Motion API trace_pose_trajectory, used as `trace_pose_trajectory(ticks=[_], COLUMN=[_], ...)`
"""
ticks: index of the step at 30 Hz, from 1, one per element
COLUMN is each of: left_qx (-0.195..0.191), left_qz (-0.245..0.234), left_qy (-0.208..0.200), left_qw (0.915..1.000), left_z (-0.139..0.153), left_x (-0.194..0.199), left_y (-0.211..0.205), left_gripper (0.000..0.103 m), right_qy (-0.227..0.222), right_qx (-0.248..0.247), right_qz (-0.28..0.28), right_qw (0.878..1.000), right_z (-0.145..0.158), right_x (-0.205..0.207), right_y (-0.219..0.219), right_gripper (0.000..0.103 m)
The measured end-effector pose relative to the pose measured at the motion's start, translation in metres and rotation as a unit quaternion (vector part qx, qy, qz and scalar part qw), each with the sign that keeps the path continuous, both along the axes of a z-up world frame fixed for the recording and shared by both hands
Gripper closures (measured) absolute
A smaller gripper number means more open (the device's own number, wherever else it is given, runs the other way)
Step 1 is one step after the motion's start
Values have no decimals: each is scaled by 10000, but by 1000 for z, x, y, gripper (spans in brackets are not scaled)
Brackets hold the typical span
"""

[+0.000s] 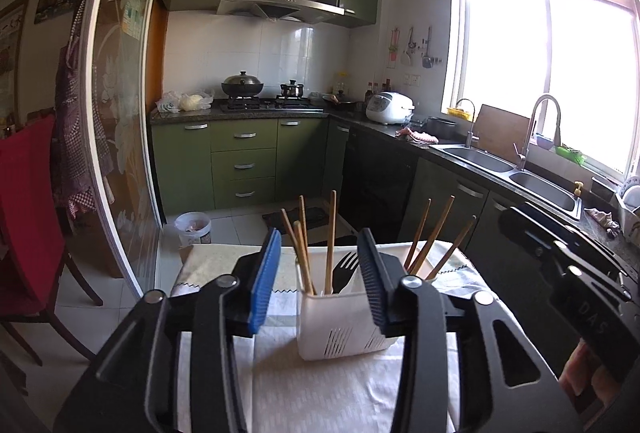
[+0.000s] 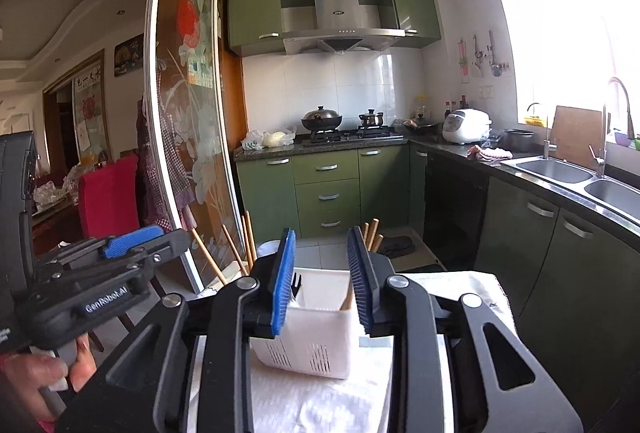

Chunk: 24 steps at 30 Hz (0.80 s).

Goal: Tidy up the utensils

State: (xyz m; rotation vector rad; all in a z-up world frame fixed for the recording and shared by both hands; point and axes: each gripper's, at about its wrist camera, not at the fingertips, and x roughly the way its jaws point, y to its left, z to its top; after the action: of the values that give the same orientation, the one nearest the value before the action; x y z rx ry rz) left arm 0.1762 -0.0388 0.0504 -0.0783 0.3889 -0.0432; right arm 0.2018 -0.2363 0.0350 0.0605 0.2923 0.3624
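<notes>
A: What's nearest the cameras?

B: Two hand-held tools. The left gripper [image 1: 316,275], black with blue ribbed pads, stands partly parted with nothing pressed between the pads. The right gripper [image 2: 322,281], of the same build, is parted a little narrower and is also bare. In the right wrist view a person's hand [image 2: 48,373] holds the left tool at the lower left.

A: And the utensils?

B: Just beyond both sets of fingers stands a white slotted plastic utensil holder [image 1: 344,325] on a pale patterned cloth [image 1: 320,393] that covers a small table. In its left compartment wooden chopsticks [image 1: 302,249] stand upright and fanned, with a black plastic fork [image 1: 346,269] beside them, tines up. More brown chopsticks [image 1: 434,237] lean out of the right compartment.

A: Does either tool touch it?

B: Not that I can tell; the holder shows through the gaps, behind the pads.

A: Farther back?

B: A red-covered chair [image 1: 28,201] left, a white waste bucket [image 1: 193,227] on the tiled floor, olive green cabinets [image 1: 244,161], a black lidded wok [image 1: 242,84] on the stove, and a steel double sink [image 1: 508,169] under the bright window.
</notes>
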Motion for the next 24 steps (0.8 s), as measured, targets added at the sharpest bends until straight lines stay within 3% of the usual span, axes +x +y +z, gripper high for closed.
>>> trace_pose_trajectory(ticks=[4, 6, 11, 14, 16, 24], left_qx=[-60, -134, -97, -68, -21, 137], left_qz=[79, 51, 61, 80, 107, 270], left_qy=[-46, -62, -199, -333, -424, -445], left_qw=[9999, 9999, 9997, 9994, 9990, 9986], left_z=[-9, -14, -23, -22, -21, -23], left_x=[-50, -74, -131, -161, -179, -211], left_y=[11, 14, 11, 7, 4, 2], left_gripper=[56, 47, 21, 13, 7, 7], right_qy=[1, -27, -123, -246, -326, -214], right_qx=[230, 302, 271, 299, 300, 139], right_qz=[-157, -194, -67, 79, 93, -65], right_qw=[9996, 9994, 9995, 9992, 9990, 9997], right_z=[-18, -27, -41, -40, -36, -44], right_x=[-55, -84, -150, -181, -197, -238], right_y=[-37, -50, -66, -71, -72, -69], right_gripper=[55, 40, 19, 6, 4, 4])
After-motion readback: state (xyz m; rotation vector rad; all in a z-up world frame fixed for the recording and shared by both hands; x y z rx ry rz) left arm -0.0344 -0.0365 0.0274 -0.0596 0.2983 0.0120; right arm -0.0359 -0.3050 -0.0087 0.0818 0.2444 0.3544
